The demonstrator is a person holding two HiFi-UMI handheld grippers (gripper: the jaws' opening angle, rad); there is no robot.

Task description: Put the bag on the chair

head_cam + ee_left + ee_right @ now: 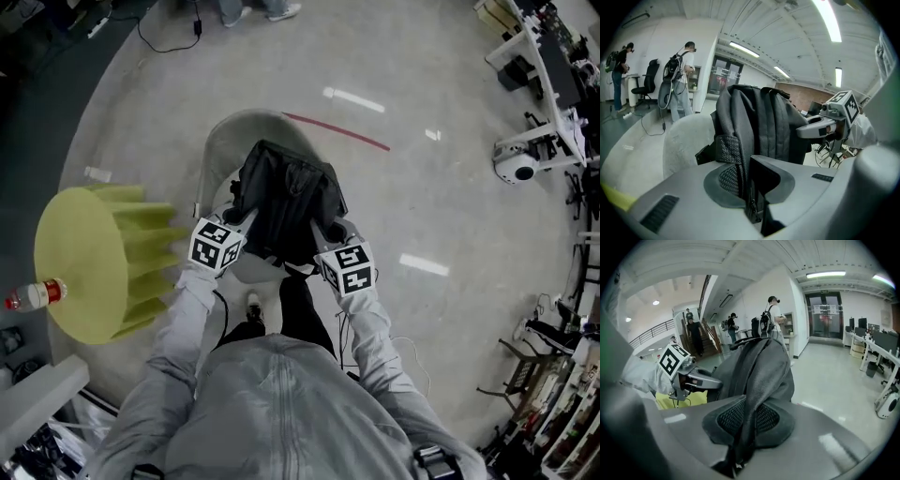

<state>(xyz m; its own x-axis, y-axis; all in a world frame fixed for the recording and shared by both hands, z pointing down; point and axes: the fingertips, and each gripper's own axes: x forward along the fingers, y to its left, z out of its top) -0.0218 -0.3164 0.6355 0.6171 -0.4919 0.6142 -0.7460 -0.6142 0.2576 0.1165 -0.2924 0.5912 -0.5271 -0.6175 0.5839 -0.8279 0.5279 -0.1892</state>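
Two-handed, we are pinching the soft, floppy bag by its sides in left claw and right claw over the chair.

Strip lights are glowing overhead, grey floor reflecting them; yellow stool sitting at L, desks w/ gear lining R side.

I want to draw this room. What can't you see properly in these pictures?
Seat of the chair: head view, covered by the backpack; touching or not is unclear.
Legs of the chair: head view, under its shell.
Label on the bottle: head view, too small.
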